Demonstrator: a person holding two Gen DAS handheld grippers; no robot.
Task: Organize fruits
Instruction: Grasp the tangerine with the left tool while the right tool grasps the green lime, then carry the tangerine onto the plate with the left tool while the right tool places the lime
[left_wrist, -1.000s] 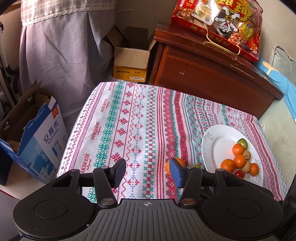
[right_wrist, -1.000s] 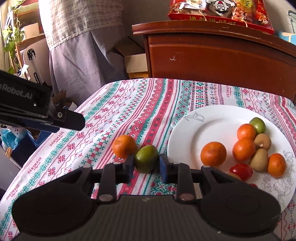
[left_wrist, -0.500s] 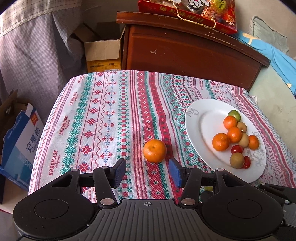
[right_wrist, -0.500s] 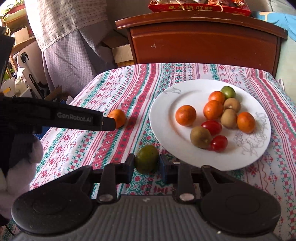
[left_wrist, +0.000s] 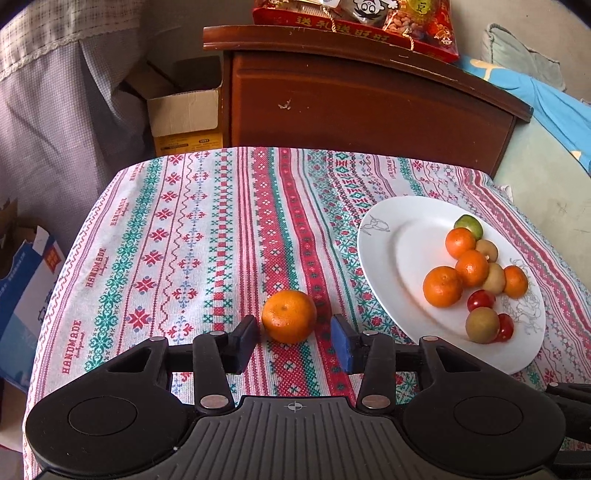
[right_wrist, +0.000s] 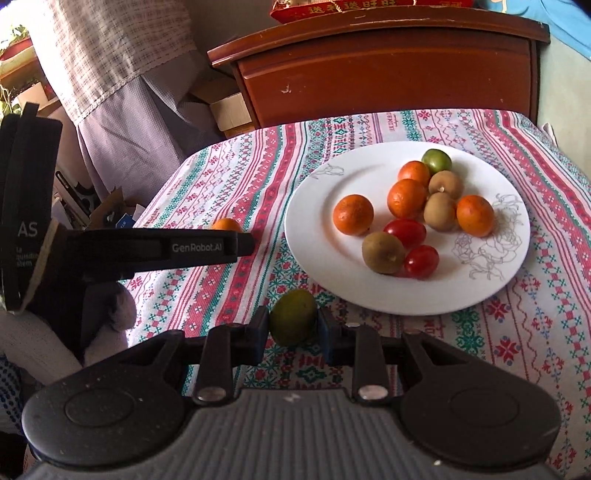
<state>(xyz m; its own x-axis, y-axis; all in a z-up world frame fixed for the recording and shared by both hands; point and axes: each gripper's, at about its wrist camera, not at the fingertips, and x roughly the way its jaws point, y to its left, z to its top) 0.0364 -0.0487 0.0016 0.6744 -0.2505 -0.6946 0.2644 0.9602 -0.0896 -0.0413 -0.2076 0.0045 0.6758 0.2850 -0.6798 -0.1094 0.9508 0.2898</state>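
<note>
An orange mandarin (left_wrist: 289, 315) lies on the patterned tablecloth, between the fingers of my open left gripper (left_wrist: 293, 338), with a gap on each side. It shows partly behind the left gripper's finger in the right wrist view (right_wrist: 226, 224). My right gripper (right_wrist: 292, 330) is shut on a green mandarin (right_wrist: 293, 321), held above the cloth just in front of the white plate (right_wrist: 491, 269). The plate (left_wrist: 388, 251) holds several mandarins, kiwis, cherry tomatoes and a green fruit.
A dark wooden cabinet (left_wrist: 362, 107) stands behind the table with a red snack bag (left_wrist: 369, 18) on top. Cardboard boxes (left_wrist: 184, 114) and a blue carton (left_wrist: 22, 295) sit on the floor at the left. A checked curtain (right_wrist: 122, 92) hangs at the left.
My left gripper has moved forward so the orange mandarin now lies between its open fingers. My right gripper has lifted the green mandarin and drawn back from the plate.
</note>
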